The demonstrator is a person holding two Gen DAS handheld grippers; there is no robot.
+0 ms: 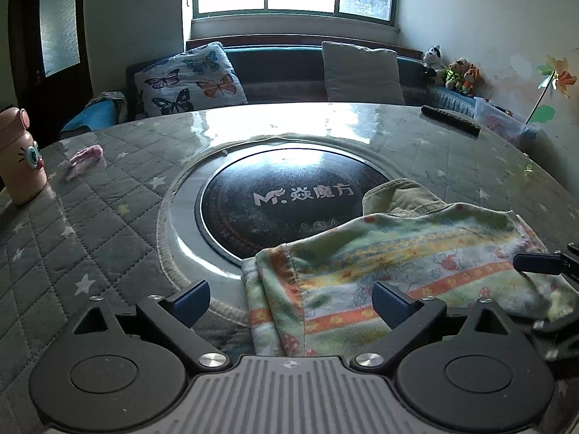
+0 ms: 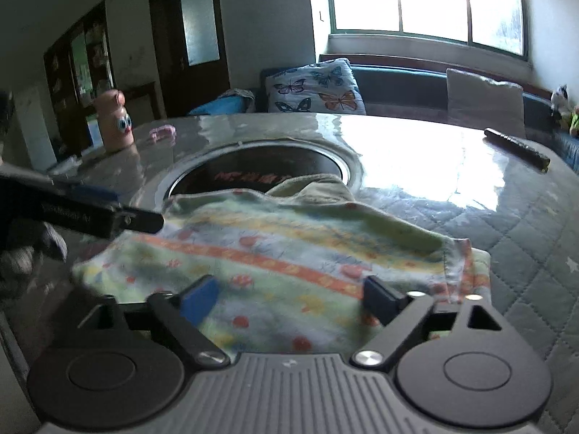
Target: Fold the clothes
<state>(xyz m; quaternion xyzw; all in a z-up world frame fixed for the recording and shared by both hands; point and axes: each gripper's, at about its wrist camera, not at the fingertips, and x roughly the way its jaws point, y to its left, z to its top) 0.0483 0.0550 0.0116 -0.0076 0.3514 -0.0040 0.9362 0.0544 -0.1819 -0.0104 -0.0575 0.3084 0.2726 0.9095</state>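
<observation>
Two grippers in view, both with jaws spread wide and nothing between the fingers. Left gripper (image 1: 291, 302) sits low over the near edge of the table (image 1: 108, 195), its right finger above the folded garment (image 1: 380, 264), its left finger over the quilted cover; whether either finger touches the cloth cannot be told. Right gripper (image 2: 289, 298) hangs released over the same garment (image 2: 289, 253), both fingers above the fabric; contact likewise unclear, and this view is slightly blurred. Garment: striped print in green, yellow, orange and pale blue with small red motifs, lying folded on the table, doubled edge visible toward the left in the left wrist view. Its far part overlaps the rim of the round black cooktop (image 1: 275, 199) recessed in the table centre, and a plain olive-green part (image 1: 401, 197) pokes out at the far side. In the right wrist view the left gripper's finger enters from the left, just beside the garment's left edge. Elsewhere on the table: pink bottle (image 1: 20, 155) with cartoon eyes at far left, small pink item (image 1: 87, 155) near it, dark remote-like bar (image 1: 450, 120) at far right. Butterfly cushion (image 1: 188, 79) on the bench behind.
</observation>
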